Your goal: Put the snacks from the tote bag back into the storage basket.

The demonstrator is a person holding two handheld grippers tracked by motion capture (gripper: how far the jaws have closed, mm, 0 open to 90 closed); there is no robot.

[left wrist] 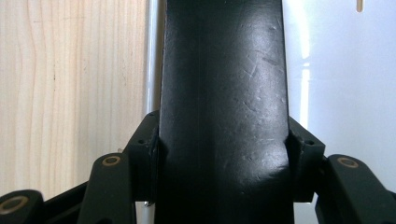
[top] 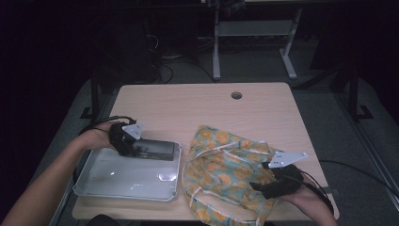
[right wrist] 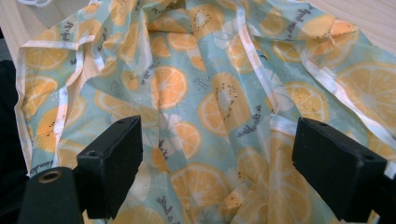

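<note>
1. High view: the left gripper (top: 141,147) sits at the far left corner of a shallow silver metal tray (top: 122,188) on the pale wooden table (top: 202,101). It holds a long black rectangular case (top: 157,149) that lies along the tray's far rim. Just right of the tray lies a crumpled cloth bag printed with orange slices on a teal ground, with white straps (top: 221,165). The right gripper (top: 259,186) rests over the near right part of that bag.

2. Left gripper view: the black case (left wrist: 222,107) runs straight up between the jaws, and both pads press on its sides, so this gripper is clamped on it. The tray's white floor (left wrist: 341,84) shows on one side of the case. The tray's rim and the table's wood (left wrist: 70,93) show on the other.

3. Right gripper view: the jaws stand wide apart over the orange-print fabric (right wrist: 215,102), with nothing between the pads. This gripper is open and holds nothing.

4. Progress, as I judge it: the work seems to be moving the case between tray and bag. Whether it is going into the tray or coming out, I cannot tell. The grip on the case is made. What is left is to carry or release it, and the bag has yet to be taken up by the right gripper.
</note>
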